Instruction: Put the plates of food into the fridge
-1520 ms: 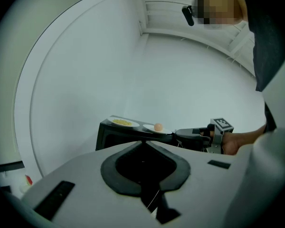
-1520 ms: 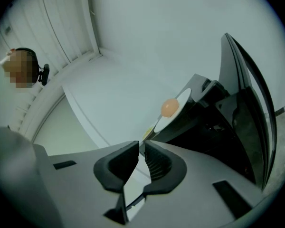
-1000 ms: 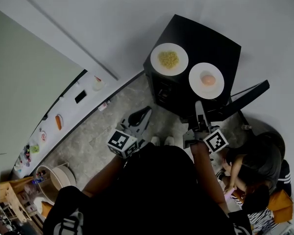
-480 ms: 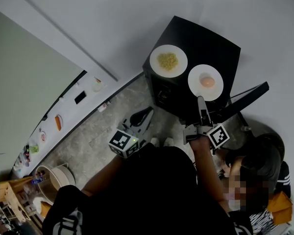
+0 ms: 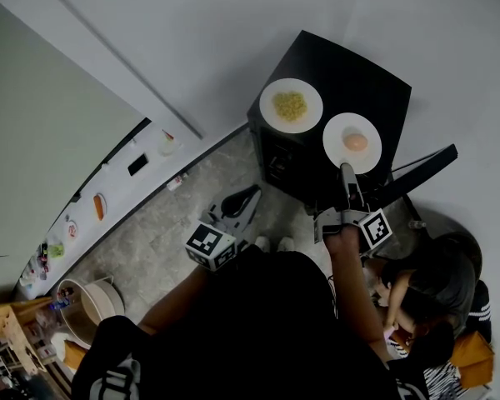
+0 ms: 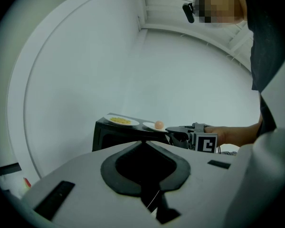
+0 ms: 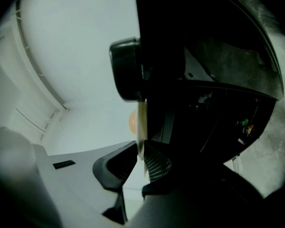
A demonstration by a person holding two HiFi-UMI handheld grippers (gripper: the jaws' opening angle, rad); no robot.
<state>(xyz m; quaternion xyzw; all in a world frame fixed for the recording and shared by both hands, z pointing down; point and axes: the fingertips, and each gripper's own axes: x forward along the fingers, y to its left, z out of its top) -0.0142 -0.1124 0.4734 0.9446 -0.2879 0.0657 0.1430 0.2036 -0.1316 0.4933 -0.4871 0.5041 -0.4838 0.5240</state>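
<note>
As the right gripper (image 5: 347, 170) is the tool at the work, the governing relation is that between its jaws and the plate of pink food (image 5: 337, 134). This plate lies directly ahead of the fingertips on the black cabinet (image 5: 362, 77), and its near edge reaches in between the jaws. In the right gripper view the rim (image 7: 141, 125) runs edge-on between the two jaws. The jaws have just been closing and appear to bear on the rim from both faces. The pink food (image 7: 132, 121) sits beyond the tips.

The gripper is rolled about its own axis, so by judgement one jaw lies over the plate and one under it. The plate of yellow food (image 5: 268, 111) stands ahead and to the left of the tips, just beside the first plate, with no tool on it.

The left gripper (image 5: 248, 192) has its jaws together on nothing and hangs well back and to the left, so the right gripper is plainly nearer. Because the hold is at one edge only, the lift should probably keep the plate level.
</note>
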